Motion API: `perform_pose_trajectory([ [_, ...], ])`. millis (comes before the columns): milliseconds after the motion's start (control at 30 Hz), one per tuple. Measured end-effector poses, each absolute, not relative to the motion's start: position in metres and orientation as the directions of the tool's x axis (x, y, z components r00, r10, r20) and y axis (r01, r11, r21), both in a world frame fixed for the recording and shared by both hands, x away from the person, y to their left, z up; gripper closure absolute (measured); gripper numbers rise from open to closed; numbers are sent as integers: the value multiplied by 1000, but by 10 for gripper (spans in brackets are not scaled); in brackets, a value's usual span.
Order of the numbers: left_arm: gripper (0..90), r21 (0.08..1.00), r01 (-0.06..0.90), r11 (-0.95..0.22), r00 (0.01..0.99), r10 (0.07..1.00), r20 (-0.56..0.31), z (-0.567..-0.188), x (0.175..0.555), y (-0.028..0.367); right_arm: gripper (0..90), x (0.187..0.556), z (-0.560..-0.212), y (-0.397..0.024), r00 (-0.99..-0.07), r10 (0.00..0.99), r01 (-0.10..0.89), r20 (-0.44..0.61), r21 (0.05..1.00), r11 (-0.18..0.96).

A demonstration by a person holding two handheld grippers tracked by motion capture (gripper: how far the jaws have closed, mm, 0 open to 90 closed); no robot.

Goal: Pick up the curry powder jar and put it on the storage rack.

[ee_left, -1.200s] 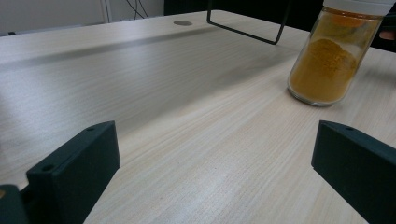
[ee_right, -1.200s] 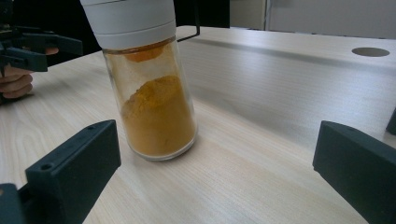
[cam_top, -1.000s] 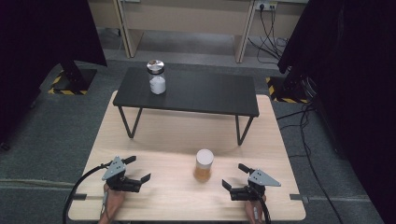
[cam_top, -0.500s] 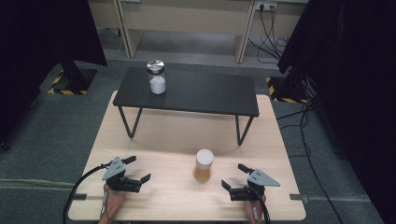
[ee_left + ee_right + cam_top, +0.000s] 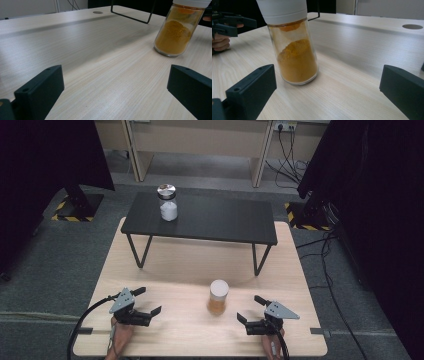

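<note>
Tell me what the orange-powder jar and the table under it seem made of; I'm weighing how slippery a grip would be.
The jar looks like clear, glossy glass or hard plastic: powder shows through and highlights run down its wall. Its cap seems matte white plastic. The table looks like pale wood or laminate, with visible grain.

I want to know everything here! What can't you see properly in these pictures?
- Orange jar: left gripper view's top edge cuts off its lid.
- Same jar's lid top: cut off likewise in the right gripper view.
- White jar on the black shelf: too small in the high view to tell its contents.
</note>
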State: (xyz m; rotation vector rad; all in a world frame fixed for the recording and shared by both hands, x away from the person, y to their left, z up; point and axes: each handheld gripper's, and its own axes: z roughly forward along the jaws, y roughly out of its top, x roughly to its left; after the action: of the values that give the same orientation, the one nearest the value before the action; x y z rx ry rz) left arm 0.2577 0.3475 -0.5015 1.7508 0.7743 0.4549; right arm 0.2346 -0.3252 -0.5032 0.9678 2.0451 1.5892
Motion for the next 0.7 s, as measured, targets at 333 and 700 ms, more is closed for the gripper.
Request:
perform_pose_trajectory([
  [333,2,947,274,-171,714,696,-81,-501,258,348,5,235,-503,-322,-679,722,299,134,949,105],
  [700,2,946,275,-170,714,696,-82,-501,259,348,6,223,-481,-292,-678,714,276,173,961,29],
])
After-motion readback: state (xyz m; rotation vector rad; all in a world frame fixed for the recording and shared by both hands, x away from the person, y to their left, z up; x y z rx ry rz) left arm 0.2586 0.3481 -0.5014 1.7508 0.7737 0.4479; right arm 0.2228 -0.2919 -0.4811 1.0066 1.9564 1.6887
